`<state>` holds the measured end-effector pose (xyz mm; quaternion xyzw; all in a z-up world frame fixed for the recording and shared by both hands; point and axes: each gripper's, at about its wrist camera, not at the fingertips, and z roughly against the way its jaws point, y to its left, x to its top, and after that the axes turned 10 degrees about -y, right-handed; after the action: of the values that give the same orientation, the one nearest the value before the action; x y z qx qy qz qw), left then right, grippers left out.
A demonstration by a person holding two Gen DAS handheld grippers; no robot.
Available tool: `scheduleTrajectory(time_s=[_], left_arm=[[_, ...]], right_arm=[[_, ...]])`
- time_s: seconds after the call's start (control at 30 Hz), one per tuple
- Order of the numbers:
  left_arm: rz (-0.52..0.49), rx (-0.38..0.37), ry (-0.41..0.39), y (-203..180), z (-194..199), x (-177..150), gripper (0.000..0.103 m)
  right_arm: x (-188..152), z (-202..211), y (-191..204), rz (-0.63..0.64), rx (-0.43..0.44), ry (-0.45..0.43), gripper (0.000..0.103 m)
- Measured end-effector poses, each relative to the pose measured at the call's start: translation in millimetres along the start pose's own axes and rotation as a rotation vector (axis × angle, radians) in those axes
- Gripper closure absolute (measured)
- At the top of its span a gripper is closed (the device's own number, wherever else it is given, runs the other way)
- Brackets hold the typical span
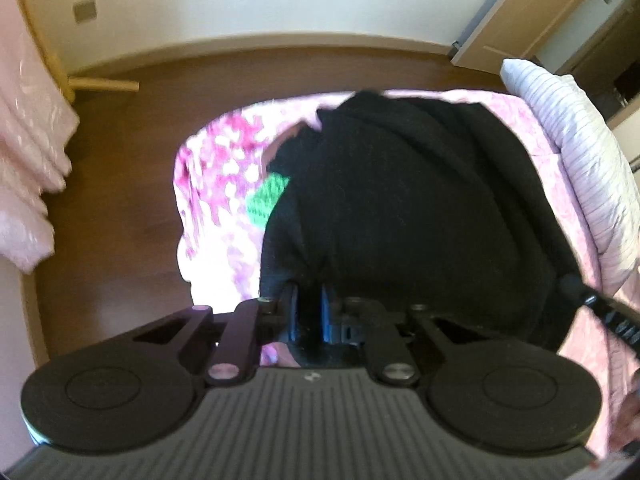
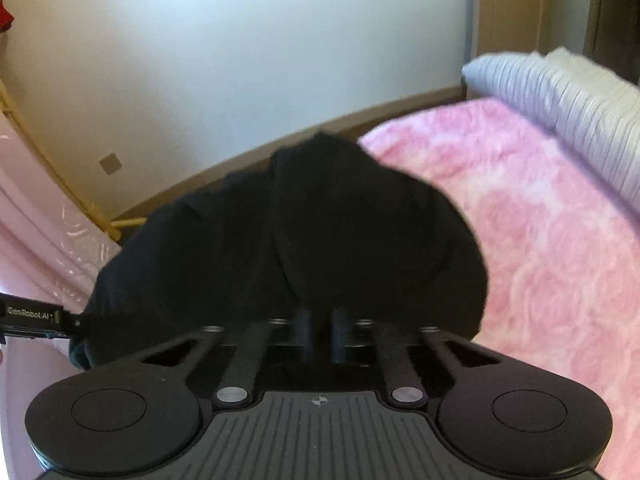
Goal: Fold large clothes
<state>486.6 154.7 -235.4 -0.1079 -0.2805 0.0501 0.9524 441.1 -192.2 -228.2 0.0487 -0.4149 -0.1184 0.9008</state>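
A large black garment (image 1: 408, 208) lies bunched on a pink bed cover (image 1: 516, 112), and a green patch (image 1: 266, 198) shows at its left edge. My left gripper (image 1: 309, 292) is shut on the near hem of the garment, its blue-padded fingers (image 1: 326, 312) close together with black cloth pinched between them. In the right wrist view the same black garment (image 2: 320, 240) fills the middle, folded into a rounded mound. My right gripper (image 2: 322, 316) is shut on its near edge, fingertips buried in the fabric. The other gripper's body (image 2: 32, 316) pokes in at the left.
A pink rose-patterned blanket (image 2: 540, 248) covers the bed, with a white striped pillow (image 2: 568, 108) at its far right. A magenta-and-white floral cloth (image 1: 216, 184) hangs over the bed edge. Brown wooden floor (image 1: 120, 200), pink curtains (image 1: 28, 152) and a door (image 1: 532, 12) surround it.
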Motion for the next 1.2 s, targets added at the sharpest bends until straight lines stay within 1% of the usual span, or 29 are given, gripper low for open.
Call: scheduleTrajectory(time_s=[0.1,0.17,0.23,0.3,0.43,0.53,0.67,0.77,0.87,0.9,0.97,1.0,1.03,1.07,1.1,1.13,1.17,1.2], left_arm=[[-0.049,-0.025,-0.065,-10,25,10,0.096],[-0.090,-0.054,-0.121,-23,45,17,0.097],[-0.139,-0.087,-0.192,-40,68,25,0.097],[-0.173,-0.132,-0.251,-57,91,32,0.097],[-0.259,-0.245,-0.343,-99,137,39,0.098],[-0.327,-0.343,-0.392,-137,170,32,0.099],[-0.424,-0.475,-0.443,-194,214,8,0.100],[-0.467,-0.581,-0.447,-235,244,-20,0.101],[-0.510,-0.705,-0.427,-274,276,-61,0.101],[-0.529,-0.744,-0.418,-287,287,-78,0.102],[-0.567,-0.834,-0.398,-314,314,-116,0.103],[-0.582,-0.881,-0.385,-326,326,-135,0.103],[-0.599,-0.924,-0.370,-336,336,-152,0.103],[-0.615,-0.938,-0.353,-348,345,-170,0.103],[-0.641,-0.932,-0.322,-363,351,-191,0.103],[-0.671,-0.926,-0.288,-372,351,-209,0.102],[-0.699,-0.908,-0.250,-382,354,-230,0.101],[-0.725,-0.895,-0.218,-386,358,-251,0.101]], right_arm=[[16,31,-24,-0.150,0.033,-0.081,0.103],[27,59,-31,-0.200,0.048,-0.165,0.103],[40,86,-30,-0.211,0.057,-0.258,0.103],[51,114,-30,-0.227,0.069,-0.329,0.103],[67,183,-38,-0.248,0.060,-0.485,0.103],[68,242,-54,-0.280,0.028,-0.592,0.103],[53,322,-72,-0.306,-0.040,-0.722,0.103],[34,389,-82,-0.319,-0.112,-0.817,0.103],[8,462,-92,-0.334,-0.206,-0.892,0.103],[1,479,-96,-0.332,-0.236,-0.910,0.103],[-23,526,-102,-0.340,-0.322,-0.951,0.103],[-34,547,-106,-0.342,-0.356,-0.958,0.103],[-43,567,-112,-0.337,-0.385,-0.944,0.103],[-49,579,-118,-0.336,-0.425,-0.899,0.102],[-56,589,-130,-0.347,-0.473,-0.820,0.102],[-64,594,-143,-0.370,-0.514,-0.715,0.101],[-76,598,-155,-0.406,-0.562,-0.621,0.098],[-93,604,-164,-0.441,-0.624,-0.565,0.091]])
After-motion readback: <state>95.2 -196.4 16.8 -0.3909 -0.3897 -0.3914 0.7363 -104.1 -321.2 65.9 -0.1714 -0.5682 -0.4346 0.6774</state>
